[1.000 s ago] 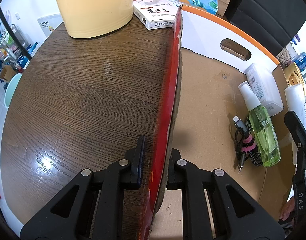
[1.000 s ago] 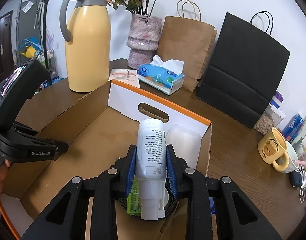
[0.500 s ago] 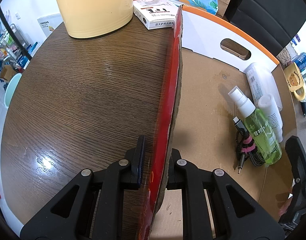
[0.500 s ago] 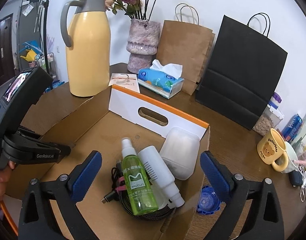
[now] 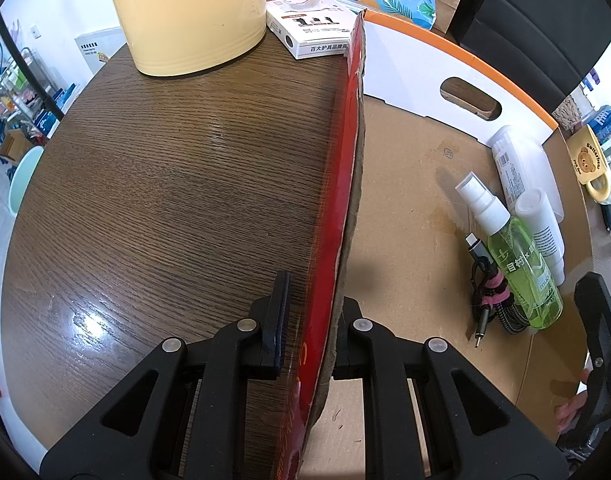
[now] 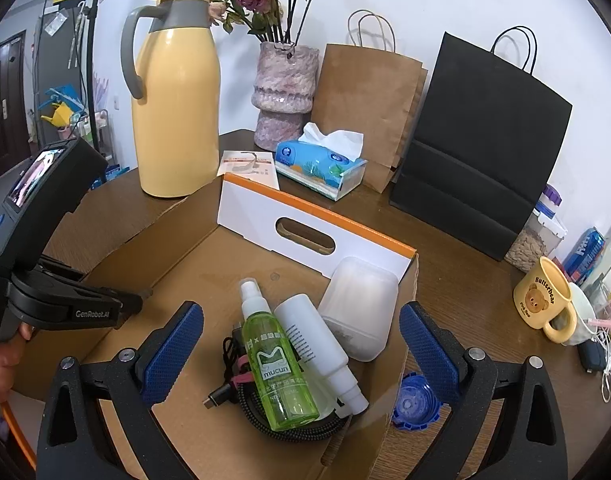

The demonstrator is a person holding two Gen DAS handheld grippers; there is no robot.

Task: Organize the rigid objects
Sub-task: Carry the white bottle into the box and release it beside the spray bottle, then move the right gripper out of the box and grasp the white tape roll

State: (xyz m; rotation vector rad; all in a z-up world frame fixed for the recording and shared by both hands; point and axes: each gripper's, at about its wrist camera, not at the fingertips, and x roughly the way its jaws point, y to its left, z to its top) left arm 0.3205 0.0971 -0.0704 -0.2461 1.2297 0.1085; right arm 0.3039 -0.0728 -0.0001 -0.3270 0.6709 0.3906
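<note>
Right wrist view: the right tongs [image 6: 301,356] are gaping empty; the white bottle [image 6: 313,336] is lying in the cardboard box [image 6: 177,248] at 6 o'clock, touching the green spray bottle [image 6: 273,368]. The left tongs [image 5: 309,328] are clamping the box's wall.

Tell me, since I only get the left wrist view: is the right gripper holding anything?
Observer: No. The right gripper has just been opening its jaws; they stand wide and grip nothing.
Operator: Is anything left outside the box on that side?
Observer: Yes, a blue cap lies on the table, close beside the box.
Operator: What stands behind the yellow jug?
Observer: Next to the jug is a pink vase holding wilted flowers.
</note>
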